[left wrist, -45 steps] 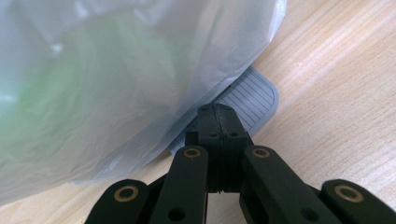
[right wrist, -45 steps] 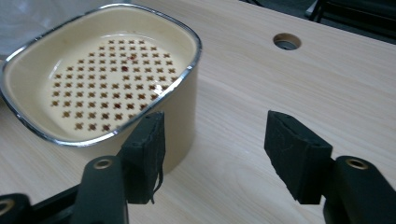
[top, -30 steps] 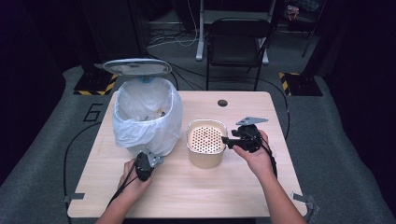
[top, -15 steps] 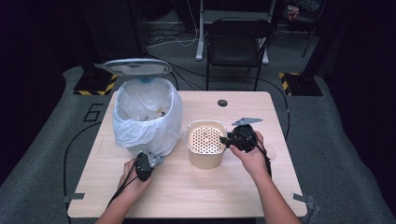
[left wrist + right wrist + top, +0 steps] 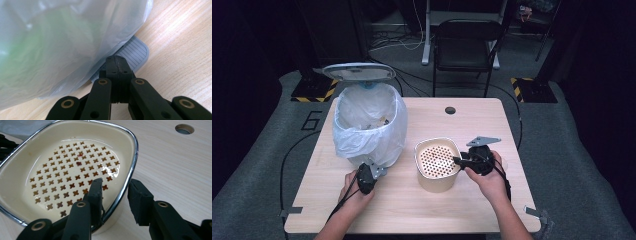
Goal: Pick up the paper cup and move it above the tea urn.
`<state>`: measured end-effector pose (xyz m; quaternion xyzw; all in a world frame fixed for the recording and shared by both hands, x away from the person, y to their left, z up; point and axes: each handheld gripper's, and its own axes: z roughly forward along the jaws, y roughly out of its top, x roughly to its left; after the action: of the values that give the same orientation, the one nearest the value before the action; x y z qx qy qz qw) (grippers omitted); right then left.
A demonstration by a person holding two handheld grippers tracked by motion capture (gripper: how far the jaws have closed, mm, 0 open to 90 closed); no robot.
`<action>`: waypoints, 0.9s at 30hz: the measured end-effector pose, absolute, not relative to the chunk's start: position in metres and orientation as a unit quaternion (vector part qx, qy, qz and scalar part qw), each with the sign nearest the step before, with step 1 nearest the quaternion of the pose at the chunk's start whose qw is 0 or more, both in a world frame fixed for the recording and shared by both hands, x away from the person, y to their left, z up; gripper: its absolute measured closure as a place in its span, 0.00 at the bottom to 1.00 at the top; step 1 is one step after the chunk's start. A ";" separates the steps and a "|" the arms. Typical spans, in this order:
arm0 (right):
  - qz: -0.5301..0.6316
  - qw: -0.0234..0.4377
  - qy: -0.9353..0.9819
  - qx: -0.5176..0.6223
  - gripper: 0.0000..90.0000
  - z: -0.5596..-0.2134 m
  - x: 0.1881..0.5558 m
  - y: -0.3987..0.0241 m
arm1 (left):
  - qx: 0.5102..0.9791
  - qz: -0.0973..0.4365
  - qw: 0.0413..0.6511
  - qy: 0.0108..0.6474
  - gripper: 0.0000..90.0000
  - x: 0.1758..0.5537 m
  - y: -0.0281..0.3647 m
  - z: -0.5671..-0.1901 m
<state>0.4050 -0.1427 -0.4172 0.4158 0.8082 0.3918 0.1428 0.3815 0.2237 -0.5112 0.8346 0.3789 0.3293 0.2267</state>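
A cream basket [image 5: 437, 172] with a chrome rim and a plate of cross-shaped holes [image 5: 72, 172] stands at the table's middle. My right gripper [image 5: 457, 161] [image 5: 115, 186] straddles its right rim, one jaw inside and one outside. Its jaws have just been closing with the rim between them, and they now pinch it. A bin lined with a white plastic bag [image 5: 367, 125] stands at the left with its lid [image 5: 359, 71] raised. My left gripper [image 5: 373, 173] [image 5: 116, 60] is shut, its tips resting on the bin's grey ribbed pedal [image 5: 136, 51].
A round cable hole [image 5: 450, 110] [image 5: 184, 128] lies in the wooden table [image 5: 422, 210] behind the basket. A black chair [image 5: 464, 45] stands beyond the far edge. Cables trail off the table's left front. Bare wood lies in front of the basket.
My right gripper has moved left onto the basket's rim and its jaws have narrowed around it. The left gripper and the bin have stayed still.
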 end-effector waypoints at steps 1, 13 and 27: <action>0.392 0.145 0.808 0.415 0.71 -0.418 0.402 -0.144 | 0.835 0.329 0.226 0.379 1.00 0.381 0.224 -0.511; 0.389 0.143 0.812 0.411 0.70 -0.418 0.374 -0.147 | 0.834 0.330 0.227 0.379 1.00 0.381 0.224 -0.511; 0.413 0.133 0.799 0.417 0.58 -0.413 0.368 -0.153 | 0.835 0.327 0.227 0.380 1.00 0.382 0.224 -0.511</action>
<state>0.3681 -0.1529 -0.4129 0.4174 0.7986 0.4125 0.1333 0.3816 0.2238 -0.5111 0.8349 0.3797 0.3273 0.2274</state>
